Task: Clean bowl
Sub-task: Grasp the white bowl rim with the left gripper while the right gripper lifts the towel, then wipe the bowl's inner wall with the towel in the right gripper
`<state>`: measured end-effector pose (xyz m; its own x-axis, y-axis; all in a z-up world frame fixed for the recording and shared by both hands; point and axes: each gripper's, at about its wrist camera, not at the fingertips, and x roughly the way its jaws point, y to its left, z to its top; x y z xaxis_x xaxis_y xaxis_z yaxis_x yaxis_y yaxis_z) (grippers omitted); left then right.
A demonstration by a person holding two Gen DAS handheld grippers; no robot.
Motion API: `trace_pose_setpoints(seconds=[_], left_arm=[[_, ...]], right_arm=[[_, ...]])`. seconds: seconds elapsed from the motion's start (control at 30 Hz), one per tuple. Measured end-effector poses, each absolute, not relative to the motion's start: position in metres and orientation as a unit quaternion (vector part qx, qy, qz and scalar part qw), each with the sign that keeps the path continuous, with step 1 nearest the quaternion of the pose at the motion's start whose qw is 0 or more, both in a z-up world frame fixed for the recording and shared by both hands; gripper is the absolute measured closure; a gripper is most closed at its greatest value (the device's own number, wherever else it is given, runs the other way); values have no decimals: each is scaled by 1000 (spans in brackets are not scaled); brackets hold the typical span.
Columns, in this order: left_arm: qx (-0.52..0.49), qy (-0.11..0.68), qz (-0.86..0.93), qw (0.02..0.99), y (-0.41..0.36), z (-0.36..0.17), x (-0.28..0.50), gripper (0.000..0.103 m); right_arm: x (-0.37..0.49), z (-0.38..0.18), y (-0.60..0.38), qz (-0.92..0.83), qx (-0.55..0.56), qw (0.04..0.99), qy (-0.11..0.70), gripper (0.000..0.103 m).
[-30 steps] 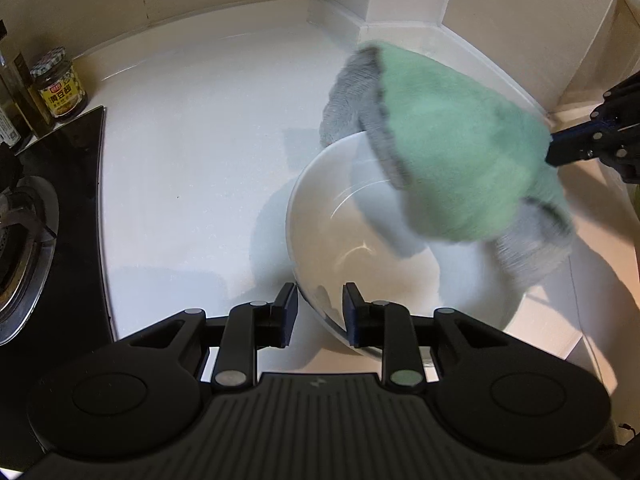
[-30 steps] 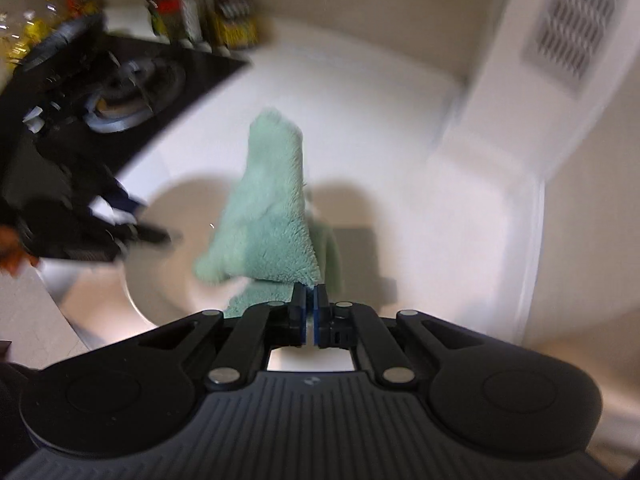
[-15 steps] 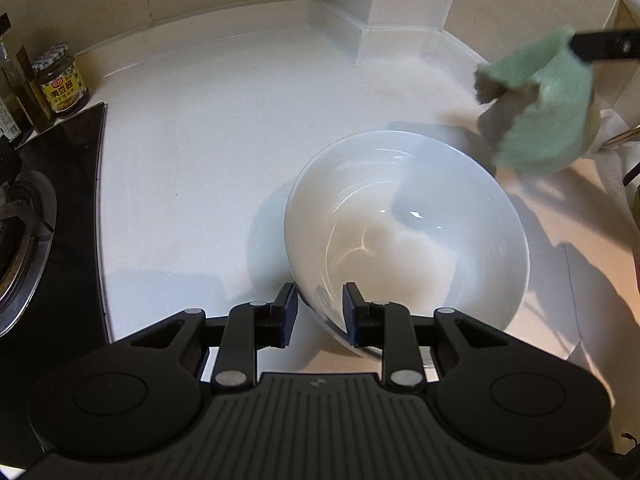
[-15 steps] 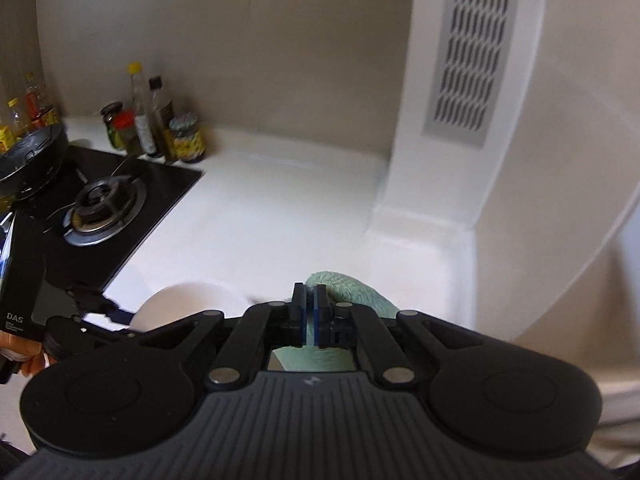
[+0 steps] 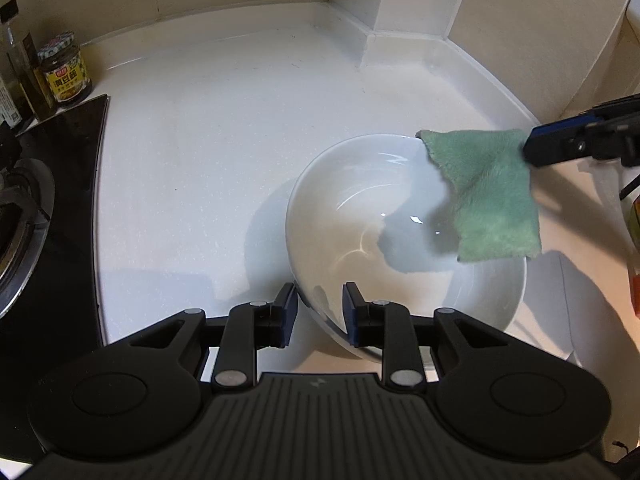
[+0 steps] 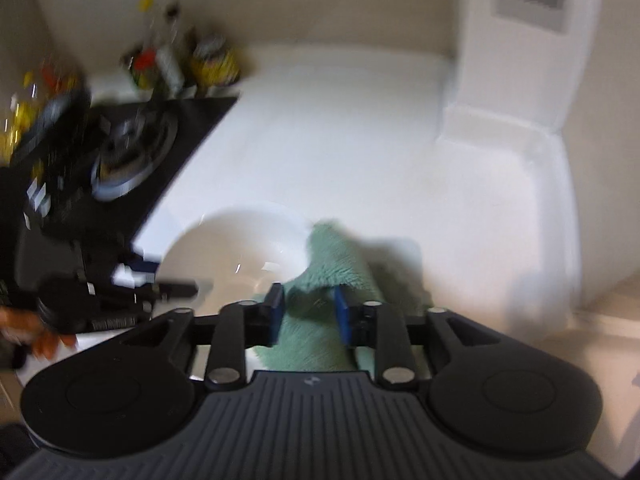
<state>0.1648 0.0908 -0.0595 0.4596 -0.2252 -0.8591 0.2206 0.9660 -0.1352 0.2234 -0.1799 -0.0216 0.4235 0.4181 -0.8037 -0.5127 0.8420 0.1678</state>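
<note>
A white bowl (image 5: 360, 220) sits tilted on the white counter (image 5: 200, 160). My left gripper (image 5: 319, 312) is shut on its near rim, one finger inside and one outside. A green cloth (image 5: 492, 192) hangs over the bowl's right rim from the tip of my right gripper (image 5: 532, 148). In the blurred right wrist view the right gripper (image 6: 308, 312) has its jaws opening wide, and the cloth (image 6: 340, 256) lies loose between them beside the bowl (image 6: 232, 240). The left gripper (image 6: 176, 288) shows at the bowl's left side.
A black gas stove (image 5: 24, 200) borders the counter on the left, with jars and bottles (image 5: 66, 68) behind it. A raised white ledge and a wall pillar (image 5: 400, 12) close off the back right. A hand (image 6: 40, 340) shows at the left edge.
The right gripper lifted the cloth out of the bowl and away to the right, then came back over the right rim. Its jaws went from shut to spread apart. The left gripper stayed put.
</note>
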Motion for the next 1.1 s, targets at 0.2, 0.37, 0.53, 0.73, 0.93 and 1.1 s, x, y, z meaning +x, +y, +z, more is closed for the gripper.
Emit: trace_pose_setpoints(seconds=[0.2, 0.37, 0.53, 0.73, 0.93, 1.1], left_arm=[[-3, 503, -133, 854, 92, -60, 166, 72], [-3, 501, -134, 855, 91, -59, 163, 72], [-26, 497, -130, 857, 94, -60, 159, 71], [-37, 514, -118, 849, 91, -62, 160, 71], [-14, 517, -105, 850, 81, -63, 160, 71], [-9, 523, -82, 848, 75, -67, 159, 71]], right_arm=[[239, -54, -174, 275, -25, 810, 518, 77], [248, -75, -150, 267, -74, 797, 536, 75], [254, -80, -144, 260, -96, 794, 541, 74], [258, -88, -151, 255, -62, 793, 550, 73], [265, -91, -152, 246, -48, 791, 558, 74], [270, -92, -144, 245, -56, 794, 554, 73]])
